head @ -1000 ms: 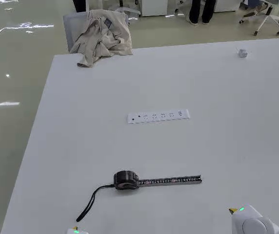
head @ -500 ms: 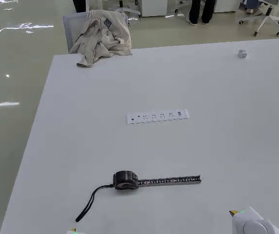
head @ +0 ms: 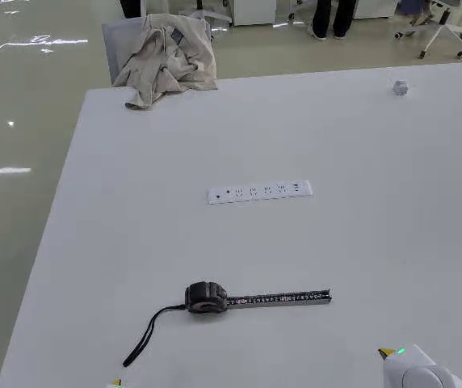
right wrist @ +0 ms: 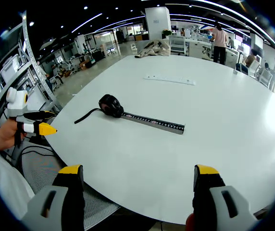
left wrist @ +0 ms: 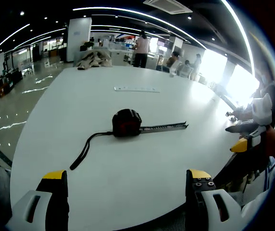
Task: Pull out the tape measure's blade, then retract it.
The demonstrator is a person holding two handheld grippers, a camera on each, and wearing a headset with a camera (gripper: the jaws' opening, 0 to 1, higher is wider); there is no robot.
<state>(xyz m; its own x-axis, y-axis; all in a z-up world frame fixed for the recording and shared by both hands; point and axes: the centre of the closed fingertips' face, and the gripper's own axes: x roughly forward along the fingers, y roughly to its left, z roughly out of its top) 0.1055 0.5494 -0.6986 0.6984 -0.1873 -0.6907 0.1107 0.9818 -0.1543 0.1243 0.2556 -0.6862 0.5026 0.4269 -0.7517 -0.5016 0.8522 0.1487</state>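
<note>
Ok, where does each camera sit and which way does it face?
Head view: on the headset, looking down at the tape on the table; right tool bottom right.
Left gripper view: on the left tool, facing the tape's case; own open jaws below.
Right gripper view: on the right tool, facing the blade; own open jaws below.
Shared: the tape, blade out; each gripper view catches the other tool.

Open-plan office around a large white table [head: 134,202].
Well ahead of the left claw [left wrist: 126,173], a flat white power strip [head: 260,192] lies mid-table; beyond it, at the far edge, a crumpled beige jacket [head: 166,56] drapes a grey chair [head: 116,44]. Glossy pale green floor [head: 21,121] spreads to that claw's left, streaked with white glare under long curved ceiling light strips [left wrist: 128,12]. Left of the right claw [right wrist: 137,169] stand metal shelving racks [right wrist: 3,72].
</note>
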